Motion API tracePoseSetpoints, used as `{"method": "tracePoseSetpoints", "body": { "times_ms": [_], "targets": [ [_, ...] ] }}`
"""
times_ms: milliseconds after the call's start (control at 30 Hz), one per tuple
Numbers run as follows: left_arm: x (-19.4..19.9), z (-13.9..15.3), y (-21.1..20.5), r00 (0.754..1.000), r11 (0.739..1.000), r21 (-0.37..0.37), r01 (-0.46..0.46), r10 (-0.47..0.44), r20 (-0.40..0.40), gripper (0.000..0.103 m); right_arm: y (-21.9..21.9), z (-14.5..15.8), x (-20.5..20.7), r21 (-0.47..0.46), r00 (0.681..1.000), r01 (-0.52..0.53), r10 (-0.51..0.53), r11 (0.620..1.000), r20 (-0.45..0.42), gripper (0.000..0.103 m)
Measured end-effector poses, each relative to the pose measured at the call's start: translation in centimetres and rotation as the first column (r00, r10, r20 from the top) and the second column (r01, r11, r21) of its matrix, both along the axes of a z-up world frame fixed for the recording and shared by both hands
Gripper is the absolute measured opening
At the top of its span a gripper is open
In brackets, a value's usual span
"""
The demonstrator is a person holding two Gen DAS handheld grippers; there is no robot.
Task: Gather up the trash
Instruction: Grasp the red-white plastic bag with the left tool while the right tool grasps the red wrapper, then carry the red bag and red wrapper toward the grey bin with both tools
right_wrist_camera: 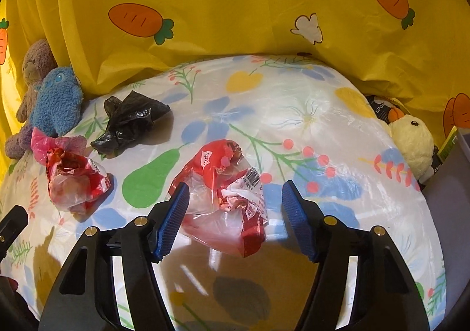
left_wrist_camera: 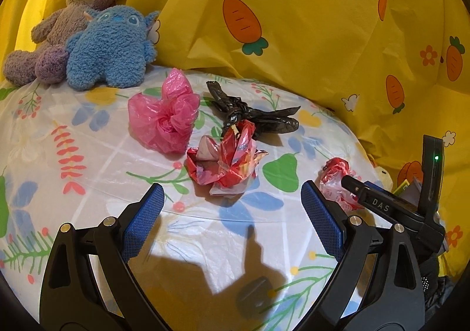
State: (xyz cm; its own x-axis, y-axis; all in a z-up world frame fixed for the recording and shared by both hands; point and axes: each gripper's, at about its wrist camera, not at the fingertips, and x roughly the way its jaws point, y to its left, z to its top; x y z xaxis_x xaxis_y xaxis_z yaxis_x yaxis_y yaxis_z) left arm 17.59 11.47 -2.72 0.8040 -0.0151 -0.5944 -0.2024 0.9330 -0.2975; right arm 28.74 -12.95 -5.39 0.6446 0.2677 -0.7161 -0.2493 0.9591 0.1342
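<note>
Left tongs [left_wrist_camera: 232, 207] hover low over the tabletop [left_wrist_camera: 97, 154], jaws spread wide and holding nothing; a red wrapper [left_wrist_camera: 224, 160] lies just ahead of the gap, untouched. Beyond it lie a pink bag [left_wrist_camera: 164, 116] and a knotted black bag [left_wrist_camera: 249, 113], the black bag touching the wrapper's far edge.

Right tongs [right_wrist_camera: 233, 207] are also wide open and hold nothing; a second red wrapper [right_wrist_camera: 226, 190] lies between the blue pads [right_wrist_camera: 173, 222], with the left pad at its edge and the right pad clear of it.

In the right view the first wrapper [right_wrist_camera: 73, 181] sits well to the left, the black bag [right_wrist_camera: 129, 122] behind it. Bare cloth lies between the two wrappers and to the right of the second one.

The tabletop's far edge meets a yellow carrot-print sheet [left_wrist_camera: 293, 22]. A brown bear [left_wrist_camera: 70, 13] and blue plush [left_wrist_camera: 111, 49] occupy the far left corner; a yellow chick [right_wrist_camera: 414, 143] sits at the right edge.
</note>
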Motion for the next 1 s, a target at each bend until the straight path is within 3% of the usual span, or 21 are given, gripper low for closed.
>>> {"method": "tracePoseSetpoints", "body": {
  "times_ms": [133,367,667,767,933,1000],
  "targets": [
    [0.6,0.3,-0.1,1.000,1.000,0.003,0.009,-0.009,0.003,0.092,-0.1,-0.6,0.2,0.033,0.999,-0.024,0.024,0.999,-0.026,0.054],
    [1.9,-0.2,-0.7,1.000,1.000,0.005,0.022,-0.022,-0.008,0.092,0.2,-0.3,-0.9,0.025,0.998,-0.055,0.055,0.998,0.015,0.039],
    [4.6,-2.0,-0.6,0.998,0.999,0.020,0.031,-0.030,-0.062,0.089,-0.3,1.1,-3.2,0.039,0.994,-0.067,0.063,0.997,0.084,0.038],
    [5.3,-2.6,-0.6,0.996,0.999,0.025,0.042,-0.039,-0.085,0.078,-0.3,1.4,-3.9,0.042,0.992,-0.084,0.079,0.996,0.096,0.038],
    [6.2,-3.8,-0.4,0.988,0.998,0.005,0.062,-0.061,-0.140,0.048,-0.4,1.7,-4.9,0.049,0.988,-0.104,0.097,0.993,0.117,0.038],
    [6.2,-3.9,-0.3,0.988,0.998,-0.001,0.068,-0.068,-0.139,0.043,-0.4,1.9,-5.3,0.052,0.987,-0.106,0.099,0.993,0.123,0.038]
  ]
}}
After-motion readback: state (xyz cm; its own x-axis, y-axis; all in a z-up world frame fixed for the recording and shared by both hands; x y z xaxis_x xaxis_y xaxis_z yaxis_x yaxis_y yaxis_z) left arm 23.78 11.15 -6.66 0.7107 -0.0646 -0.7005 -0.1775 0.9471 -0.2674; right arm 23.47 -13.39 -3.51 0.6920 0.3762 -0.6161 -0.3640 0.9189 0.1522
